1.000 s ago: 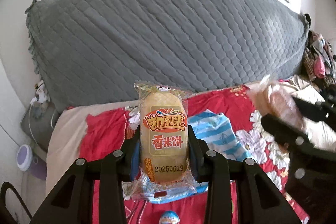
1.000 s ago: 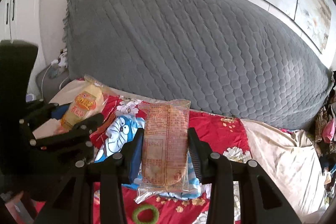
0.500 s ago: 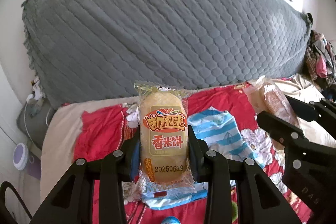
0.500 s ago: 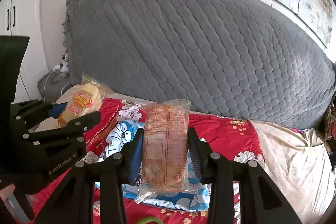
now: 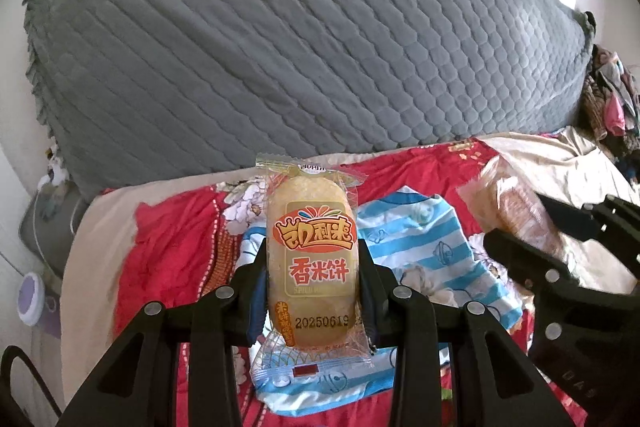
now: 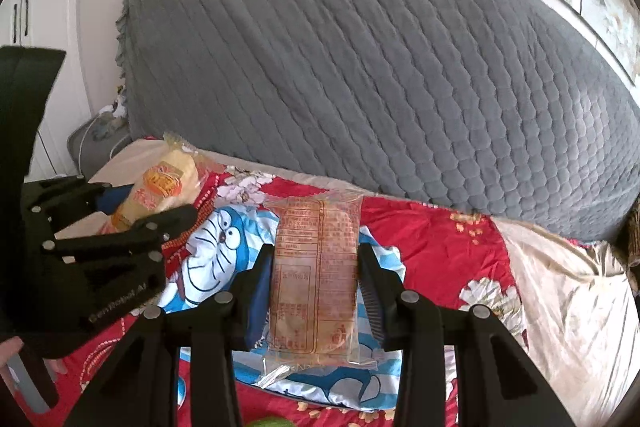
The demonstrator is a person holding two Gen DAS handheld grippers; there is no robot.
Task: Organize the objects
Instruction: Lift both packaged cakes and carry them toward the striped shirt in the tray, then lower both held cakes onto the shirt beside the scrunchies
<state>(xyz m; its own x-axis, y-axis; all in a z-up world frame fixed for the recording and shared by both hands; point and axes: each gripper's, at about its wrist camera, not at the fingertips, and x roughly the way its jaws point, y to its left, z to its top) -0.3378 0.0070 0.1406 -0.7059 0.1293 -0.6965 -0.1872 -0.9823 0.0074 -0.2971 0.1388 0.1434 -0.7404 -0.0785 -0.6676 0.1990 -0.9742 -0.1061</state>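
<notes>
My left gripper (image 5: 312,267) is shut on a yellow rice cracker packet (image 5: 311,259), held upright with its printed front facing the camera. My right gripper (image 6: 316,275) is shut on a second cracker packet (image 6: 316,279), whose back label faces the camera. Both hover over a blue and white striped cartoon cloth (image 6: 212,259) lying on the red floral bed cover (image 6: 432,243). In the left wrist view the right gripper (image 5: 532,227) and its packet (image 5: 508,211) appear at the right. In the right wrist view the left gripper (image 6: 132,203) and its packet (image 6: 160,191) show at the left.
A large grey quilted cushion (image 5: 304,39) stands along the wall behind the bed. A beige sheet (image 6: 572,299) covers the bed's right side. Clothes (image 5: 608,103) pile at the far right. A green ring (image 6: 272,422) peeks in at the bottom edge. A grey bedside stand (image 5: 44,223) sits left.
Both grippers have come down and forward towards the bed with their packets still gripped. The cartoon cloth looks larger and closer, and the green ring has slid almost out of the right wrist view.
</notes>
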